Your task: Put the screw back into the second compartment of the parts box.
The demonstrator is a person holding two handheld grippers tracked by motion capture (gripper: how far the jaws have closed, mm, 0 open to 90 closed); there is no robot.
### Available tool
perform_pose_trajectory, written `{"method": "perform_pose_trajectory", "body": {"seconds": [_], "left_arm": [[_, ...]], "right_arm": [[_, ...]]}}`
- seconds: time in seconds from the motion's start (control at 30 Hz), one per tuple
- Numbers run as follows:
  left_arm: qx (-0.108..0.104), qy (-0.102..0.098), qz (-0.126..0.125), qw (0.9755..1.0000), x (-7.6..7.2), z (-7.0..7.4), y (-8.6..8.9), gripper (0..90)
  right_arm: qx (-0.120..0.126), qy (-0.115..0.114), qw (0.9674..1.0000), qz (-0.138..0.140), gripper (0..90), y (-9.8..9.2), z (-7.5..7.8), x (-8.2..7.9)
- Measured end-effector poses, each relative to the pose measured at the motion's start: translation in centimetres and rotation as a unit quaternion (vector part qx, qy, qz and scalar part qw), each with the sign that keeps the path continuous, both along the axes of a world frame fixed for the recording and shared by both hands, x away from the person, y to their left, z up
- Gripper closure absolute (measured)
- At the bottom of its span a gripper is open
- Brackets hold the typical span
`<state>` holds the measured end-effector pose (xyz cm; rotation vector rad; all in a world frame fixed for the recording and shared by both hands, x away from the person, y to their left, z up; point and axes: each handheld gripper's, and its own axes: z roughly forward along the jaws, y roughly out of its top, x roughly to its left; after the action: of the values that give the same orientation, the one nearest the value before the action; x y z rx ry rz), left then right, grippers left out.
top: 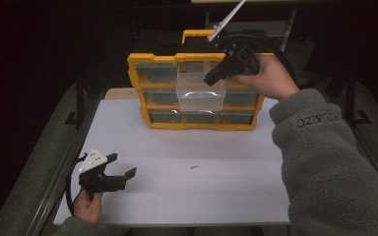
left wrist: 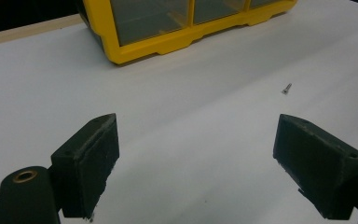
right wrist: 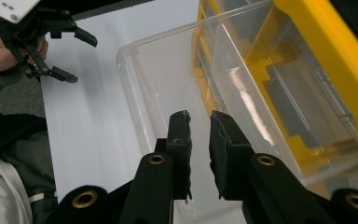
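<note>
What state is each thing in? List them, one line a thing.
Yellow cabinet: upright at the table's far side.
Clear drawer: pulled out of the middle column, looks empty.
Other drawers: pushed in.
Screw: lying loose on the table, untouched.
Left tongs: wide open, holding nothing.
Right tongs: over the clear drawer, narrow gap, nothing between them.

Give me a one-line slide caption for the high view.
Right gripper poised over a clear drawer pulled from the yellow organizer; left gripper open near a small screw.
</note>
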<state>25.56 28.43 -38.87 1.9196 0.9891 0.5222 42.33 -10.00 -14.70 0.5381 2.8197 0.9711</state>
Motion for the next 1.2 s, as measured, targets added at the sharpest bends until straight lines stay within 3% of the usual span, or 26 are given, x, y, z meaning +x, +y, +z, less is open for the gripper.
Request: {"method": "perform_pose_trajectory", "body": {"seconds": [0.2,0.33,0.63,0.73,1.07,1.2], "left_arm": [[-0.005,0.002,0.001,1.0,0.0,-0.1,-0.2,13.9],[-0.004,0.004,0.002,1.0,-0.1,0.0,-0.2,13.9],[-0.005,-0.002,0.003,1.0,0.1,-0.2,-0.2,13.9],[-0.003,-0.003,0.003,1.0,0.1,-0.1,-0.2,13.9],[0.007,-0.002,-0.002,1.0,0.1,-0.1,-0.2,13.9],[0.006,-0.002,-0.002,1.0,0.0,-0.1,-0.2,13.9]], "right_arm": [[0.021,-0.015,0.9996,-0.006,73.3,-2.5,0.6,-1.7],[0.029,-0.021,0.9993,-0.005,71.3,-4.0,0.1,-2.8],[0.051,-0.011,0.9985,-0.019,67.4,-6.5,-2.6,-4.4],[0.061,-0.002,0.9978,-0.023,65.9,-7.3,-4.4,-5.0],[0.064,0.016,0.9975,-0.023,62.5,-7.9,-8.8,-5.6],[0.066,0.02,0.9973,-0.024,61.3,-7.8,-9.9,-6.0]]}}
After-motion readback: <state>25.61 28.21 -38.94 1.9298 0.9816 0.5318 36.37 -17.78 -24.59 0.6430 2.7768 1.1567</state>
